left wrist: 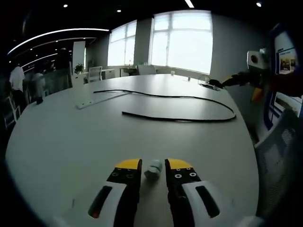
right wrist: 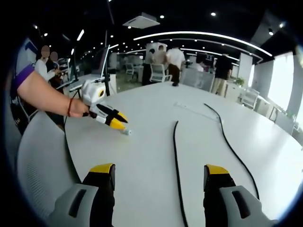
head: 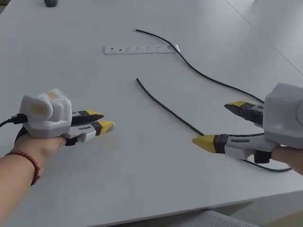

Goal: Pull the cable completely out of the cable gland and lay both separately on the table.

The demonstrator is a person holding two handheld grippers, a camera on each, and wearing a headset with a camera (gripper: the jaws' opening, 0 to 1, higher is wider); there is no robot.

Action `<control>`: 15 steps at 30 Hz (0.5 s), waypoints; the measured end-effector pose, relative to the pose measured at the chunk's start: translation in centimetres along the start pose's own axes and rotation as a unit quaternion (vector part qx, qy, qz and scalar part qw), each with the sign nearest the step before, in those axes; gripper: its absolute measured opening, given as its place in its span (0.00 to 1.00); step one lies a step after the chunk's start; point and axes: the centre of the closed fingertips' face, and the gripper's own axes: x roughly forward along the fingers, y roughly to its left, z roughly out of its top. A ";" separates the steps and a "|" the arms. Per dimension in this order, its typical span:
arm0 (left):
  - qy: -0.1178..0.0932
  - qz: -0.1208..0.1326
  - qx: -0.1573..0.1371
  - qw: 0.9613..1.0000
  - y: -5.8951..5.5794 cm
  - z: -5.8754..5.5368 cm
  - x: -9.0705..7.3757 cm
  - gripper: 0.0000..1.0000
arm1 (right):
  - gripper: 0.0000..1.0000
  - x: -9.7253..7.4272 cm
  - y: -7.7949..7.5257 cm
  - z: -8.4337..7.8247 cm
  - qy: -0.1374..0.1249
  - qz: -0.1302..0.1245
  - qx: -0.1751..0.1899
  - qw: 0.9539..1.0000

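The left gripper (head: pixel 104 120) sat at the left of the head view with its fingers only a little apart. The tips were blurry from up there, so I couldn't make out what was at them. The left gripper view sorted that out: the small pale cable gland (left wrist: pixel 152 169) lay on the white counter (head: pixel 142 179) right between the two yellow tips, low in the frame. I couldn't tell whether either finger was actually touching it. In the right gripper view the gland was a tiny speck on the counter just past those same tips, left of centre.

The right gripper (head: pixel 213 123) was at the right of the head view with its fingers spread wide, holding nothing. The black cable (head: pixel 165 106) lay on the counter well apart from the gland. In the head view it looked like two separate strands, because the right gripper covered the part between them. The left gripper view showed it as one cable bent into a long U across the middle of the frame. One end lay beside a white power strip (head: pixel 139 49) in the upper middle of the head view.

The right gripper view also caught people standing around in the background.
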 end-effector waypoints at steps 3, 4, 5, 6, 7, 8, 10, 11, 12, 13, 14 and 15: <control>0.005 -0.009 0.007 1.000 -0.3 -0.2 -0.4 0.22 | 0.77 0.3 0.3 0.1 0.000 0.005 -0.002 1.000; 0.011 -0.016 0.013 1.000 -0.7 -0.5 -0.7 0.22 | 0.77 0.4 0.4 0.1 -0.001 0.006 -0.002 1.000; 0.016 -0.024 0.019 0.999 -1.0 -0.8 -1.0 0.22 | 0.77 0.4 0.5 0.2 -0.001 0.007 -0.002 1.000; 0.016 -0.025 0.020 0.999 -1.1 -0.9 -1.4 0.22 | 0.77 0.5 0.6 0.2 -0.001 0.008 -0.003 1.000; 0.016 -0.026 0.022 0.999 -1.2 -0.9 -1.8 0.23 | 0.77 0.5 0.7 0.1 0.000 0.009 -0.003 1.000; 0.016 -0.026 0.023 0.999 -1.3 -1.0 -2.1 0.23 | 0.77 0.6 0.7 0.1 0.000 0.010 -0.003 1.000; 0.014 -0.027 0.024 0.999 -1.6 -0.8 -3.2 0.26 | 0.76 0.6 0.9 0.1 -0.001 0.012 -0.003 1.000; 0.012 -0.028 0.024 0.999 -1.7 -0.8 -3.7 0.27 | 0.76 0.6 1.0 0.1 -0.001 0.013 -0.003 1.000; 0.010 -0.028 0.026 0.999 -1.8 -0.6 -4.3 0.28 | 0.76 0.6 1.0 0.1 -0.001 0.013 -0.002 1.000; 0.007 -0.029 0.029 0.999 -2.0 -0.5 -4.8 0.29 | 0.76 0.6 1.1 0.1 -0.001 0.014 -0.002 1.000; 0.004 -0.029 0.031 0.999 -2.1 -0.3 -5.4 0.30 | 0.76 0.6 1.1 0.1 -0.001 0.014 -0.001 1.000; -0.002 -0.029 0.027 0.999 -2.2 -0.1 -5.9 0.31 | 0.76 0.6 1.1 0.1 -0.002 0.014 -0.001 1.000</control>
